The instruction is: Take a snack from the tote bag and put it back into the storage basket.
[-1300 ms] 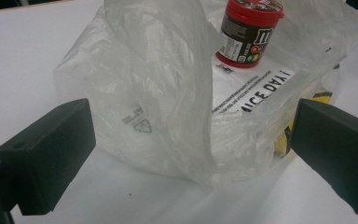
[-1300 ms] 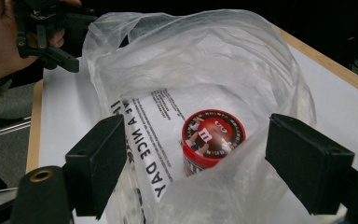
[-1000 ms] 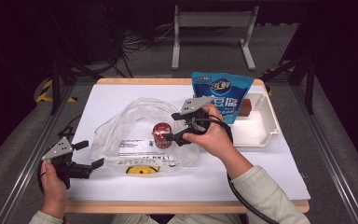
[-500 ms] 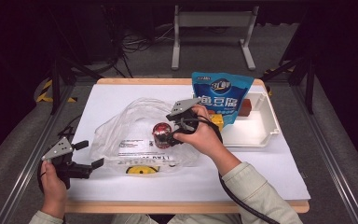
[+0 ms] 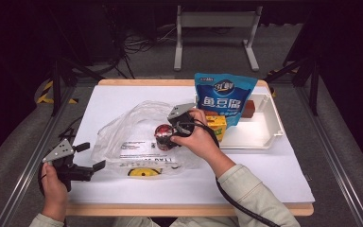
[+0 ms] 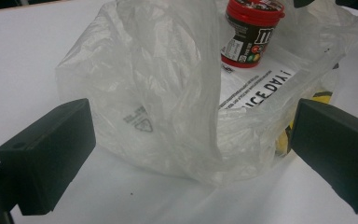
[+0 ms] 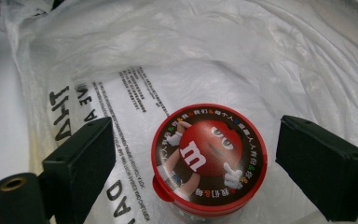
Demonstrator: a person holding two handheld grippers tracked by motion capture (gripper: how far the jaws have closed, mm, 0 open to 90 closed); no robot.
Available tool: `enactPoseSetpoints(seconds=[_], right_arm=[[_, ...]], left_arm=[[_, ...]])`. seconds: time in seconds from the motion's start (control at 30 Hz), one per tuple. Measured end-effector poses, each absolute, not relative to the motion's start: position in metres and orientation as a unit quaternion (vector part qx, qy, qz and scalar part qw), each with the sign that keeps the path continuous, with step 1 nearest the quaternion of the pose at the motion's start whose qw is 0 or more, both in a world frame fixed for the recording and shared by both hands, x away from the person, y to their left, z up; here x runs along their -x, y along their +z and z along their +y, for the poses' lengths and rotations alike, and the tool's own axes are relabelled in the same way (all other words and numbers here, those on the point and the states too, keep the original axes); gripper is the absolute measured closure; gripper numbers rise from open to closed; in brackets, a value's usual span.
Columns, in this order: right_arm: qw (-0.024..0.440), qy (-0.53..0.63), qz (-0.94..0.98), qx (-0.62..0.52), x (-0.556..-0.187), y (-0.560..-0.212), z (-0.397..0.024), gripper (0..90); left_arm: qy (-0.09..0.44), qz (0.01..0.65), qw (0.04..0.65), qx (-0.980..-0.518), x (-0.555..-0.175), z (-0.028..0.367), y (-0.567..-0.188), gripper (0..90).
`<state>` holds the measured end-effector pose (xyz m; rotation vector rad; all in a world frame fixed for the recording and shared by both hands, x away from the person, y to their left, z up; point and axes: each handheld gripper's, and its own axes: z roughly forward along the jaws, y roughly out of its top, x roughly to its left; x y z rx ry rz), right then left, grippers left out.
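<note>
Candy tub (image 7: 209, 161), centre frame, stands inside plastic bag (image 7: 270, 60); right tool (image 7: 193, 163) released astride it, jaws just opened; next: withdraw upward.

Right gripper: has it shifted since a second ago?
Yes. The right gripper moved left, away from the blue pouch, further over the bag; its jaws, just opening, straddle the red tub.

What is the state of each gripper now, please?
Left gripper: open, holding nothing, in front of the plastic bag.
Right gripper: jaws just opened, candy tub between them, not gripped.
</note>
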<state>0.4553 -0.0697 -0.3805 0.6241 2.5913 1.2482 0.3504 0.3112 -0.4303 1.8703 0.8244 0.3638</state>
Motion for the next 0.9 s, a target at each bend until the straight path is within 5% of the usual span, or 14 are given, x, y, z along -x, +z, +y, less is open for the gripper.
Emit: enactPoseSetpoints(seconds=[0.9], right_arm=[[0.095,0.395,0.885,-0.226,-0.462,-0.415,-0.064,12.4]], left_arm=[[0.152,0.342,0.51,-0.774,-0.35,0.312,-0.43,0.6]])
